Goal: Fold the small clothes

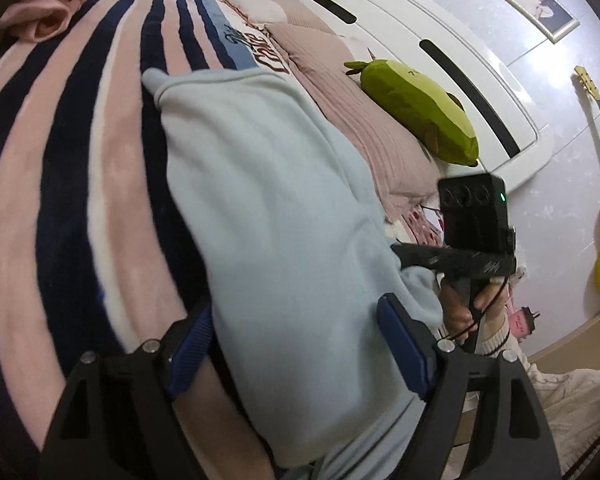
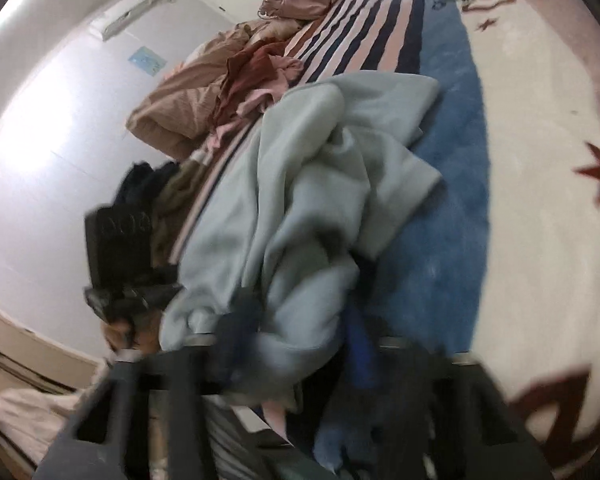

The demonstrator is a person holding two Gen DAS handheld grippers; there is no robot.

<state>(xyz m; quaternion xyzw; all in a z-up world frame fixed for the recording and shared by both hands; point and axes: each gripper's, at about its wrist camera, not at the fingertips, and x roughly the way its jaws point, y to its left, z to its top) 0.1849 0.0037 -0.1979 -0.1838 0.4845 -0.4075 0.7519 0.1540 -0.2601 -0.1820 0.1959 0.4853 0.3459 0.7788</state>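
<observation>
Pale blue sweatshirt (image 1: pixel 284 216) spread on the striped blanket (image 1: pixel 72 168), its body running from the near edge toward the far pillows, one cuff end poking out at the far left. In the right wrist view, same garment (image 2: pixel 324 184) bunched and creased, sleeve and hem heaped together over the blue band of the blanket.

Left gripper (image 1: pixel 296 344): jaws wide, blue pads standing either side of the near hem, cloth passing between them but not visibly pinched. Right gripper (image 2: pixel 296 344): jaws narrow, closed on a gathered fold of the sweatshirt near its lower edge; picture blurred there, so exact pinch point unclear. Right gripper also visible in the left wrist view (image 1: pixel 412 256), at the garment's right side, held by a hand (image 1: pixel 460 304).

Risks, as judged from here:
- Thick fleece grabbed in a bunch; several layers likely caught, giving a crooked fold line.
- Left side unheld; a pull from the right probably dragging the whole garment across instead of folding it.
- Plush blanket gripping the fabric, adding wrinkles.
- Green plush toy (image 1: pixel 416 108) and clothes pile (image 2: pixel 256 76) well apart, little threat.
</observation>
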